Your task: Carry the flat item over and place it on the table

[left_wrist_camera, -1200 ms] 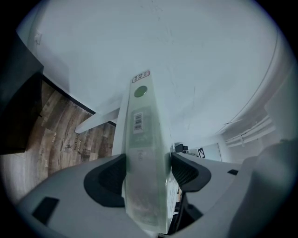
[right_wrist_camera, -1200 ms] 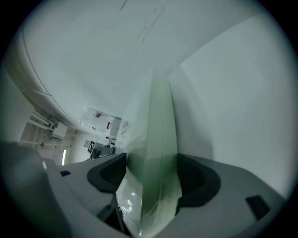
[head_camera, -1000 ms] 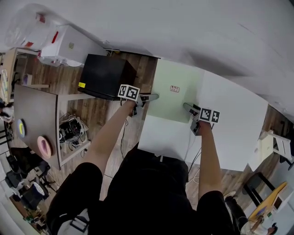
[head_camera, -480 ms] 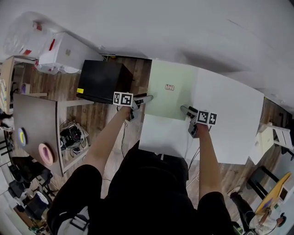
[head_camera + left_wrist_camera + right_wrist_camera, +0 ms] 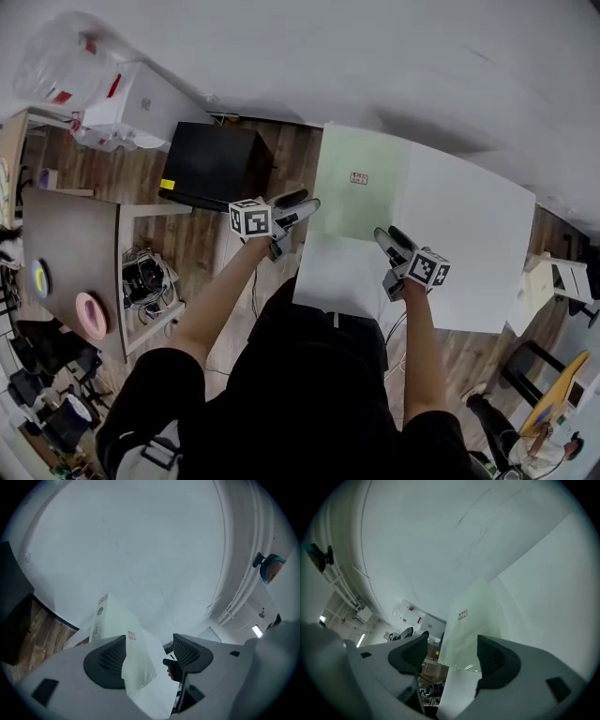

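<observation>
White surface takes up the right of the head view. The task's flat item, a pale green sheet, lies flat on the surface's far-left corner, edges squared to it, so I judge placement done.

A black box sits on the wood floor left of the surface and plays no part.

My left hand-held gripper is just off the sheet's left edge, jaws spread, nothing pinched. In its own view the sheet only shows beyond the gap.

My right hand-held gripper is at the sheet's near-right corner, jaws also spread and empty. I'd guess both are placed there because that's where the sheet was carried from.

Small white label on the sheet has red print, too small to read.
</observation>
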`<action>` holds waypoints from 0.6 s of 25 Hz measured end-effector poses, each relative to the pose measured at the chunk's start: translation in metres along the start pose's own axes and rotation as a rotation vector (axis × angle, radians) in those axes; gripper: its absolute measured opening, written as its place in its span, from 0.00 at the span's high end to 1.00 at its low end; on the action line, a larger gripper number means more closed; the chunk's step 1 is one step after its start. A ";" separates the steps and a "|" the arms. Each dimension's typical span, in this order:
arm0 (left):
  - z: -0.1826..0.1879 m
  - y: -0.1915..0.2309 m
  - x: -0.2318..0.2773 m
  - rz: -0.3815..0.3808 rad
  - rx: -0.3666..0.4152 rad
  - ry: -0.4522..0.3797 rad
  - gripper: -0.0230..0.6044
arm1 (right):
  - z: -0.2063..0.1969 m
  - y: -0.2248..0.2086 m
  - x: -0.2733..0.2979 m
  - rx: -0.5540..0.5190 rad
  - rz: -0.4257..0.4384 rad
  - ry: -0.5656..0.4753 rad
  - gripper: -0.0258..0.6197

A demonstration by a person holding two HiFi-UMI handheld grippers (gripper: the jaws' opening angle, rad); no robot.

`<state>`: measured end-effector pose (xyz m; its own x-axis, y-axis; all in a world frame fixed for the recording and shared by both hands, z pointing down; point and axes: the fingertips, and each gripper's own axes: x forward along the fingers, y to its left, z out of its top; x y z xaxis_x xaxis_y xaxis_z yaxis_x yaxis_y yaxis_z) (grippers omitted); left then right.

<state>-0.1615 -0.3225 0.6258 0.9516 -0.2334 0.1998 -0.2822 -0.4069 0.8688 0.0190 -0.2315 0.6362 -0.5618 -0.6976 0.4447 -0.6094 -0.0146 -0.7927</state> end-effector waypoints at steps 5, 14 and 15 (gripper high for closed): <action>0.000 -0.050 -0.012 0.008 0.150 -0.110 0.47 | 0.010 0.060 -0.021 -0.250 0.000 -0.097 0.46; -0.083 -0.159 -0.031 0.041 0.346 -0.118 0.92 | -0.006 0.148 -0.082 -0.300 0.113 -0.272 0.46; -0.091 -0.176 -0.032 0.043 0.383 -0.135 0.93 | -0.014 0.157 -0.091 -0.314 0.129 -0.266 0.47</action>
<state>-0.1313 -0.1635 0.5076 0.9208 -0.3605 0.1488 -0.3702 -0.6876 0.6246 -0.0333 -0.1601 0.4771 -0.5060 -0.8403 0.1947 -0.7074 0.2751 -0.6511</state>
